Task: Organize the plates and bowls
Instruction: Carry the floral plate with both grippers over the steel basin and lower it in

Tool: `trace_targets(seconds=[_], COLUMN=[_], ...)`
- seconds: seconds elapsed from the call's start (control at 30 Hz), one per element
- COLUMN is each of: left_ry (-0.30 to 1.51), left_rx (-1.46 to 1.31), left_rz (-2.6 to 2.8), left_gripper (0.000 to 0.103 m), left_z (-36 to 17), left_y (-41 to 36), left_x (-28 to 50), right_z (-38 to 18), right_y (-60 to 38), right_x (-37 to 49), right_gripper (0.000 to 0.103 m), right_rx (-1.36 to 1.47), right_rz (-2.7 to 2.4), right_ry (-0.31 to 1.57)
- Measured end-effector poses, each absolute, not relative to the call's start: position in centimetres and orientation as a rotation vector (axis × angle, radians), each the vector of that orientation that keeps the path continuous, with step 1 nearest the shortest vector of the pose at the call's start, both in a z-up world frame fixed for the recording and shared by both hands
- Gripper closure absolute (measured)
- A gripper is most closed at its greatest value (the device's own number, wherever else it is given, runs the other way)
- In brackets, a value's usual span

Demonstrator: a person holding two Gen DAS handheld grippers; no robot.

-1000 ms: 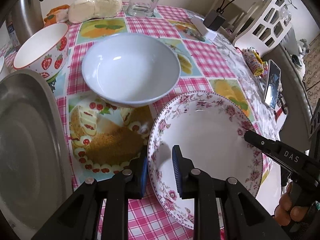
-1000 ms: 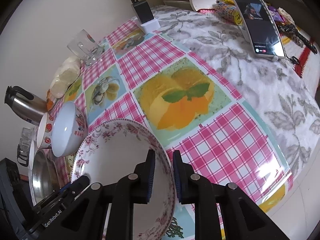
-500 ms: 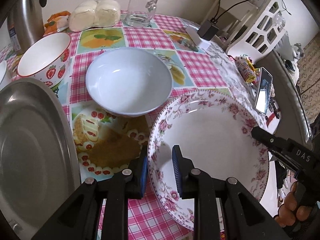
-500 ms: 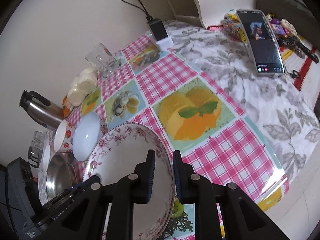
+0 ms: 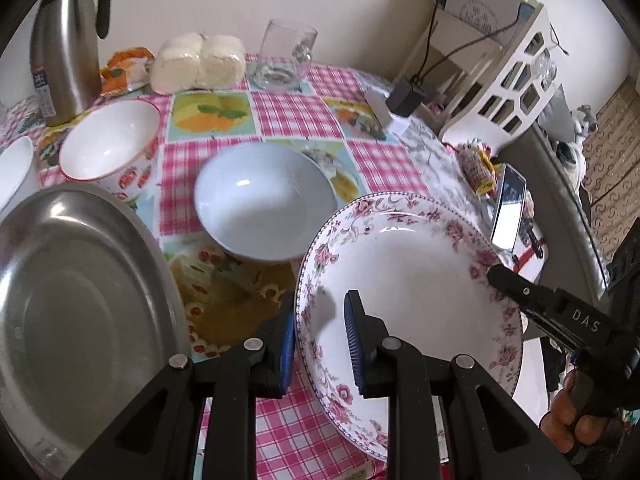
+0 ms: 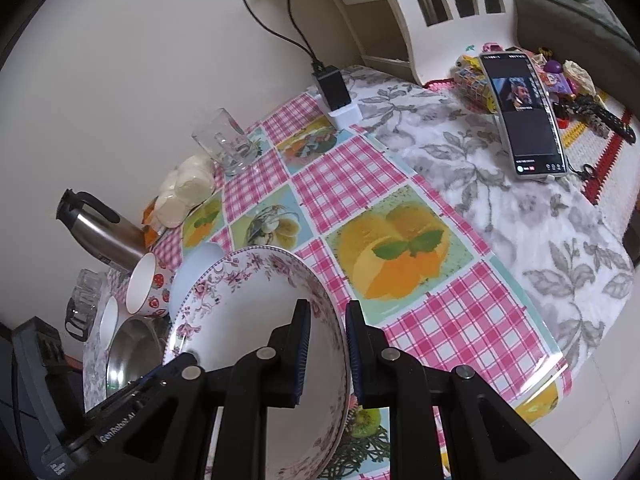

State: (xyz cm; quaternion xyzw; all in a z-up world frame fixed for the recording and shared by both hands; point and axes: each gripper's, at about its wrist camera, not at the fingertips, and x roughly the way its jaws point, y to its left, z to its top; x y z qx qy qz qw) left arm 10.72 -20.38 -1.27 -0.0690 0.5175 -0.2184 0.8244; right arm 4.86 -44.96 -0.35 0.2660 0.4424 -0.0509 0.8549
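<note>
A deep white plate with a pink floral rim [image 5: 412, 280] hangs above the checked tablecloth, held from two sides. My left gripper [image 5: 320, 308] is shut on its near left rim, one pad inside and one outside. My right gripper [image 6: 327, 312] is shut on the opposite rim [image 6: 336, 320]; its finger shows in the left wrist view [image 5: 504, 280]. Below and behind the plate sit a pale blue bowl [image 5: 266, 208], a strawberry-print bowl [image 5: 108, 144] and a steel plate [image 5: 80, 300]. A small white bowl [image 5: 12, 168] is cut off at the left edge.
At the back by the wall stand a steel thermos [image 5: 68, 48], wrapped buns [image 5: 198, 62] and a glass mug [image 5: 286, 56]. A charger block [image 5: 406, 98], a phone [image 6: 524, 112] and small clutter lie on the grey floral cloth to the right. A white rack [image 5: 508, 80] stands beyond.
Both grippers have risen together with the floral plate still gripped. The table and its bowls now look lower and farther, and more of the back wall shows.
</note>
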Motion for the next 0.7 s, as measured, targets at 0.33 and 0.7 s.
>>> trace_targets(seconds=[0.33,0.7], left_ry=[1.082,1.051], left_rx=[-0.225,-0.342], left_rz=[-0.415,-0.328], left_gripper=[0.079,0.079], left_z=[-0.5,0.4], left_y=[-16.8,-10.2], left_x=[11.5,12.5], right_z=[0.2,0.4], right_y=[-41.8,-36.0], right_x=[5.9,7.8], right_gripper=[0.084,0.084], right_rx=[0.526,0.475], right_rz=[-0.049,0.031], right_ry=[0.920,0.946])
